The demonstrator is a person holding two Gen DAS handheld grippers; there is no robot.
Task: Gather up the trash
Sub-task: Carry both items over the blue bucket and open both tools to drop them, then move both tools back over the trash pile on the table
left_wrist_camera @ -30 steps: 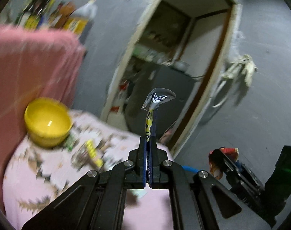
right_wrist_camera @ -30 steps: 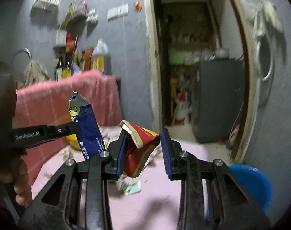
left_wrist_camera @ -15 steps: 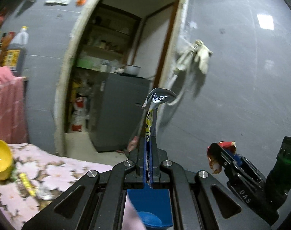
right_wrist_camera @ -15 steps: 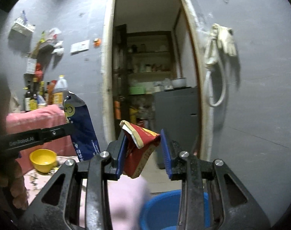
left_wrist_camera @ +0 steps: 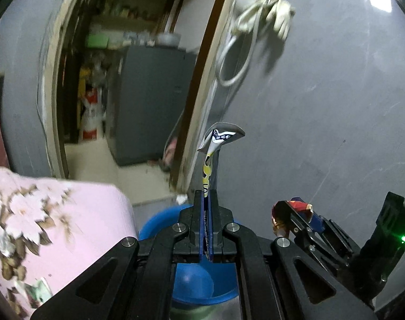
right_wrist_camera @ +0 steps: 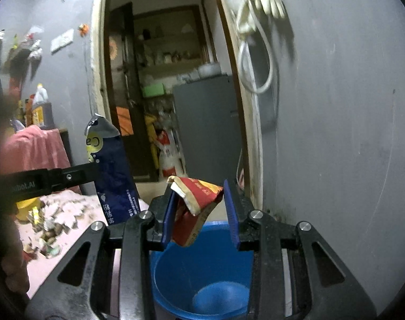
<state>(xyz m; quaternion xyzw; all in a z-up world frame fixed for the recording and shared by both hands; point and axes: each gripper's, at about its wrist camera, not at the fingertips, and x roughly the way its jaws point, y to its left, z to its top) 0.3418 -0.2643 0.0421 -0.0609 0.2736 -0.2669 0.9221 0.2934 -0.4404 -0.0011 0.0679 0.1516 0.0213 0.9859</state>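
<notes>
Facing a grey wall w/ an open doorway point(right_wrist_camera: 160, 85) into a dim storeroom: shelves at the back, a grey cabinet point(right_wrist_camera: 207, 125) inside, bags and bottles on its floor. A pale coiled hose and rubber glove point(right_wrist_camera: 266, 2) hang on the wall just right of the door frame. At lower left sits a table covered in pink floral cloth point(left_wrist_camera: 69, 213), scraps of litter point(right_wrist_camera: 46, 229) scattered on it, plus a yellow bowl point(right_wrist_camera: 26, 206) partly hidden behind the left gripper's arm. Further back: a pink-draped surface w/ an oil bottle point(right_wrist_camera: 41, 106) and other bottles.

Blue bucket point(right_wrist_camera: 202, 274) stands on the floor between table edge and wall, directly below both grippers. Inside looks bare, only blue bottom visible.

Left gripper point(left_wrist_camera: 207, 200): fingers pressed together, pinching a flattened dark-blue snack wrapper point(right_wrist_camera: 112, 165) that sticks up edge-on, yellow print near the top, torn silvery end curling over. It's held above the bucket's near rim, beside the table corner.

Right gripper point(right_wrist_camera: 199, 208): fingers about half spread, a crumpled red-and-yellow wrapper point(right_wrist_camera: 197, 202) lodged between them, touching the left blue pad and reaching the right one; hangs over the bucket mouth. In the left wrist view this gripper shows at lower right, red wrapper at its tip, a green LED point(left_wrist_camera: 403, 238) lit on its body.

A person's hand, blurred, at far left edge of right wrist view.
</notes>
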